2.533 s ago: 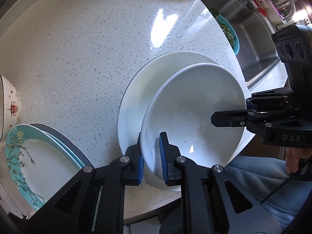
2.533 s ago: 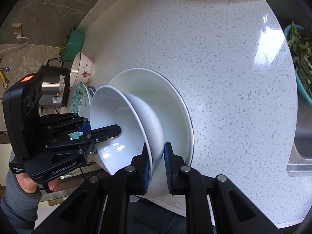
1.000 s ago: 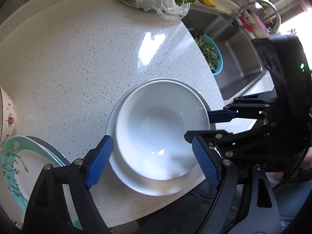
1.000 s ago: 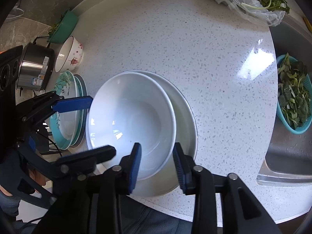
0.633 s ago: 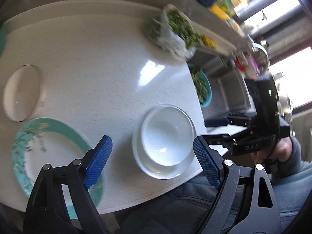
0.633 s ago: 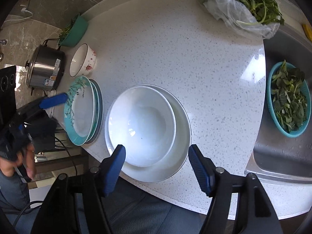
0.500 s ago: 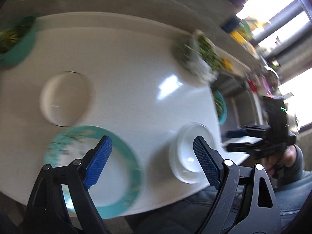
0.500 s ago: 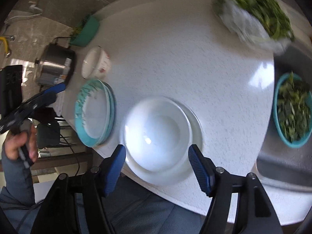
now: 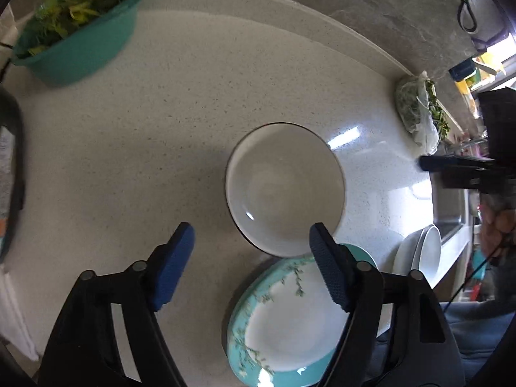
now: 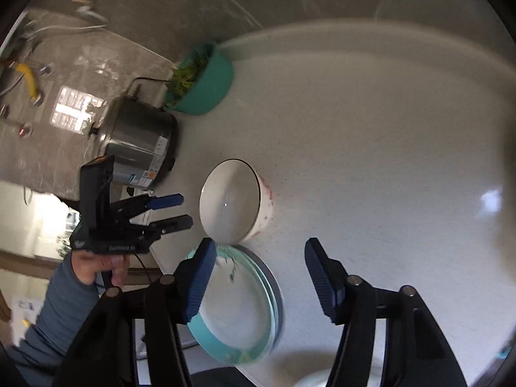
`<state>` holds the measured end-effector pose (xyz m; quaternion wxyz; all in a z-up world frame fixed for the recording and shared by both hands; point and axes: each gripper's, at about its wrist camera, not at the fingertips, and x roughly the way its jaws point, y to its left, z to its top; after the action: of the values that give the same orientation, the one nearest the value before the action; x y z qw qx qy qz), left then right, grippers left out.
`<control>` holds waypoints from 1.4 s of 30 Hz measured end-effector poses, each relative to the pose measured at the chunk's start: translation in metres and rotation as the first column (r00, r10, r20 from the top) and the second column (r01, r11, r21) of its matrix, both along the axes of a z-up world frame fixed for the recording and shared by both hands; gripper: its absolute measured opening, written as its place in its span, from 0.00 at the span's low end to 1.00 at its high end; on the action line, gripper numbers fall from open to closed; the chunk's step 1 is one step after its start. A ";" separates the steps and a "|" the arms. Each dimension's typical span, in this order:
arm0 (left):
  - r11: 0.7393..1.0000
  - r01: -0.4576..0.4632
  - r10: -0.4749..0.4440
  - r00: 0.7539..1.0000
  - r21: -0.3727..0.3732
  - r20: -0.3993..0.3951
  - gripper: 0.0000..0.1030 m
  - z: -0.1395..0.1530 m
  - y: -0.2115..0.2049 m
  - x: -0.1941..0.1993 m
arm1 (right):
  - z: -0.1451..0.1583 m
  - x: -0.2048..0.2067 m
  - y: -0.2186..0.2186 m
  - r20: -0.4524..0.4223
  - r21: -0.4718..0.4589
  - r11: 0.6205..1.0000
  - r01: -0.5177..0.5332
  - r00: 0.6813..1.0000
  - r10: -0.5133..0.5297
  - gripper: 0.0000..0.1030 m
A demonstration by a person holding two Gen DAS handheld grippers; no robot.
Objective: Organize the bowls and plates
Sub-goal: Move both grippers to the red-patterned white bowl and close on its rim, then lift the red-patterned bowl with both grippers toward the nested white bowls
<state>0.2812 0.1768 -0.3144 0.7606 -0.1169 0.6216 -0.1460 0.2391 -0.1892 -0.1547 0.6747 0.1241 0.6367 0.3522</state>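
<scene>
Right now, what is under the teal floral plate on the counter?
Under the teal floral plate, at least one more plate rim shows along its right edge, so it tops a small stack on the counter. How many plates lie beneath is hidden.

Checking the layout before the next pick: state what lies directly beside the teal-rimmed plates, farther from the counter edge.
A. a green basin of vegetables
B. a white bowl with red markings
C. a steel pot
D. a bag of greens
B: the white bowl, red marks on its outer wall, sits on the counter right next to the teal-rimmed plates.
</scene>
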 end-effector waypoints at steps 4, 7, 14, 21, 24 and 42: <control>0.997 0.016 -0.018 0.999 -0.069 -0.026 0.58 -0.027 0.012 0.016 | -0.044 0.008 0.027 -0.130 0.052 0.998 0.019 0.991 -0.012 0.57; 0.992 0.028 -0.033 0.999 -0.121 -0.039 0.49 -0.041 0.019 0.027 | -0.062 0.010 0.038 -0.158 0.050 0.998 0.027 0.987 -0.019 0.57; 0.978 0.024 -0.044 0.995 -0.208 -0.089 0.32 -0.079 0.026 0.039 | -0.082 0.019 0.051 -0.207 0.039 0.996 0.075 0.976 -0.065 0.57; 0.970 0.011 -0.042 0.991 -0.243 -0.125 0.24 -0.100 0.025 0.041 | -0.094 0.021 0.060 -0.230 0.023 0.997 0.079 0.971 -0.071 0.56; 0.963 -0.009 -0.027 0.991 -0.268 -0.131 0.24 -0.103 0.029 0.042 | -0.097 0.020 0.059 -0.235 0.023 0.996 0.081 0.969 -0.073 0.56; 0.961 -0.064 0.031 0.992 -0.271 -0.125 0.17 -0.097 0.048 0.040 | -0.101 0.017 0.070 -0.230 0.012 0.998 0.061 0.972 -0.057 0.25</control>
<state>0.3216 0.2252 -0.4116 0.7017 -0.2446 0.6371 -0.2049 0.2561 -0.1188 -0.2559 0.6056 0.1894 0.7028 0.3215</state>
